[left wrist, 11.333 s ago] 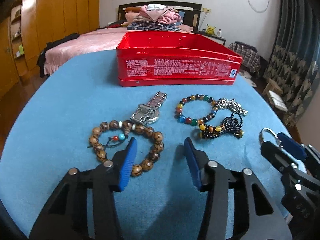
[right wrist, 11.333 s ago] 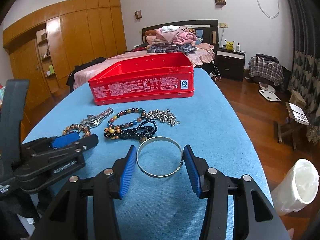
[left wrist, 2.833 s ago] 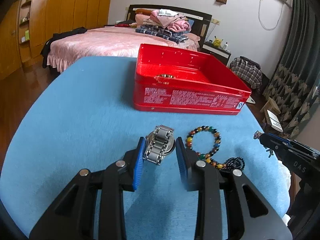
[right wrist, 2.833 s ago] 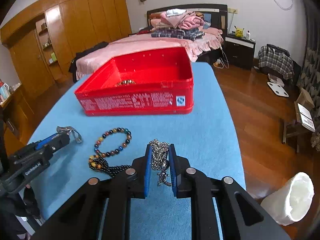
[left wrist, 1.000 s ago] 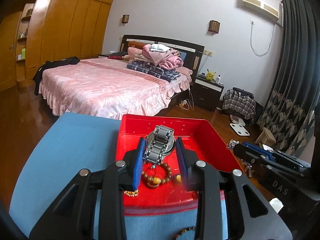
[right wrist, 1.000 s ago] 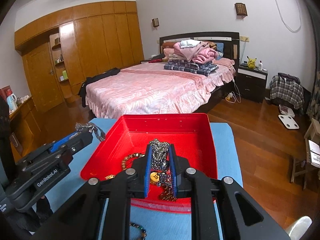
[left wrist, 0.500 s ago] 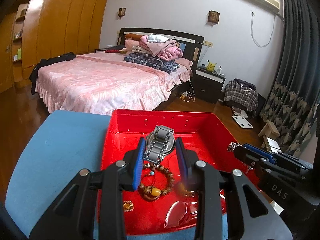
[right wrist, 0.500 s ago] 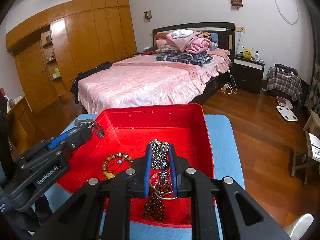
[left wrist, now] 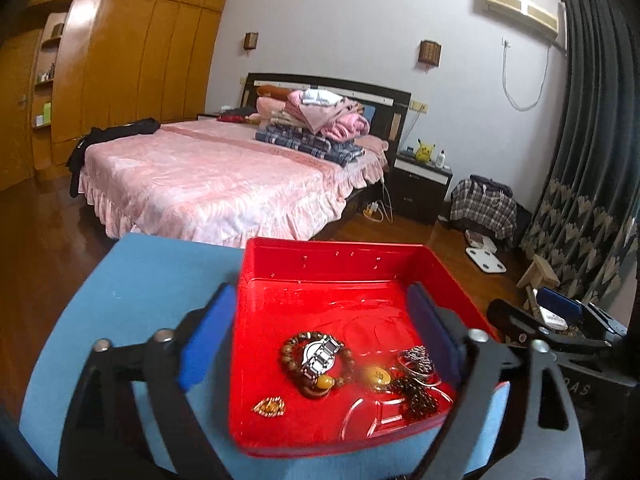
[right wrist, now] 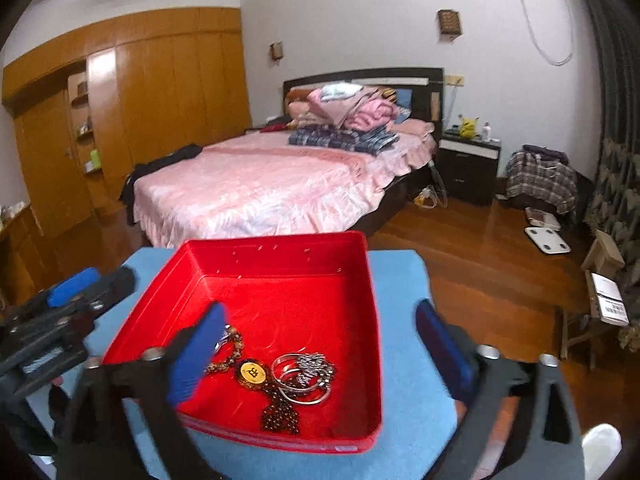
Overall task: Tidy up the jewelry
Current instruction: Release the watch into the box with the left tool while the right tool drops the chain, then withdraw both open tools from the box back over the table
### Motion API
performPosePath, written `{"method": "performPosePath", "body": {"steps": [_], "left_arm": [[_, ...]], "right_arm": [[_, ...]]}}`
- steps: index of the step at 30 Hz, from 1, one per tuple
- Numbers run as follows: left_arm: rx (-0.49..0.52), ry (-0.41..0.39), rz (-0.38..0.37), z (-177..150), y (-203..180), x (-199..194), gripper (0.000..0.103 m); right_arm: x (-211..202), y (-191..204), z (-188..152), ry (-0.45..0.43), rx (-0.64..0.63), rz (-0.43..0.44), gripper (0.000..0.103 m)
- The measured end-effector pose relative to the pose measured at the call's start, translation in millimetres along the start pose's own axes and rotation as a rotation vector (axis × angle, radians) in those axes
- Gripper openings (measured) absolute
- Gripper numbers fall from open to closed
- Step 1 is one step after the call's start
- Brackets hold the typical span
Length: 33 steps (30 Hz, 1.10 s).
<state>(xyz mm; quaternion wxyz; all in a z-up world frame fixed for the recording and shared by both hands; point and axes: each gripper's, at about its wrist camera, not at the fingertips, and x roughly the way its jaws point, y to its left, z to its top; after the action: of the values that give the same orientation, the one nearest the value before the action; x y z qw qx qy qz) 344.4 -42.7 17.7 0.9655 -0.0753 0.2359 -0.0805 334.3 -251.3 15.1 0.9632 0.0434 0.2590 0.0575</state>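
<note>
Behind the counter [left wrist: 152, 276] stands a bed [left wrist: 208, 184] with a pink cover and a pile of folded clothes [left wrist: 316, 120] at its head. On the blue counter, a red tin [left wrist: 332, 252] sits open, seen from above by both wrist cameras.

Both grippers hover over the tin. Fingers of the left gripper [left wrist: 326, 336] stand wide apart and have just been opening; nothing is gripped between them, and the watch lies in the tin below. Fingers of the right gripper [right wrist: 324, 352] also stand wide, having just been opening, with nothing pressed between them; the chain lies in the tin beneath.

All the jewelry in view rests on the tin's floor, toward the near wall. 1 wooden bead bracelet [left wrist: 288, 354] circles near the middle, and the steel watch [left wrist: 320, 358] lies across it. To its right, 2 silver bangles [right wrist: 300, 376] overlap, with the silver chain [right wrist: 314, 364] heaped on them. A dark bead string [right wrist: 280, 412] trails from a round yellow pendant [right wrist: 251, 371] just beside the bangles. 1 small gold brooch [left wrist: 269, 407] lies apart, near the tin's front left corner.
</note>
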Motion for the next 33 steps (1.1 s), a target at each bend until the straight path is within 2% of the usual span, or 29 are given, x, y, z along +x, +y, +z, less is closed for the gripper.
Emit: {"method": "performPosePath", "body": {"steps": [12, 21, 25, 33], "left_arm": [[-0.004, 0.010, 0.040, -30.1, 12.7, -63.4, 0.094], [-0.001, 0.079, 0.077, -66.8, 18.1, -86.6, 0.096], [-0.006, 0.109, 0.095, -86.0, 22.7, -93.3, 0.096], [0.022, 0.142, 0.136, -114.0, 27.5, -104.8, 0.096]], "right_arm": [[-51.9, 4.7, -41.2, -0.002, 0.021, 0.080, 0.097], [-74.1, 17.0, -90.1, 0.080, -0.016, 0.150, 0.097], [-71.8, 21.6, -111.9, 0.139, -0.014, 0.170, 0.097], [-67.9, 26.6, -135.8, 0.194, -0.017, 0.185, 0.097]]}}
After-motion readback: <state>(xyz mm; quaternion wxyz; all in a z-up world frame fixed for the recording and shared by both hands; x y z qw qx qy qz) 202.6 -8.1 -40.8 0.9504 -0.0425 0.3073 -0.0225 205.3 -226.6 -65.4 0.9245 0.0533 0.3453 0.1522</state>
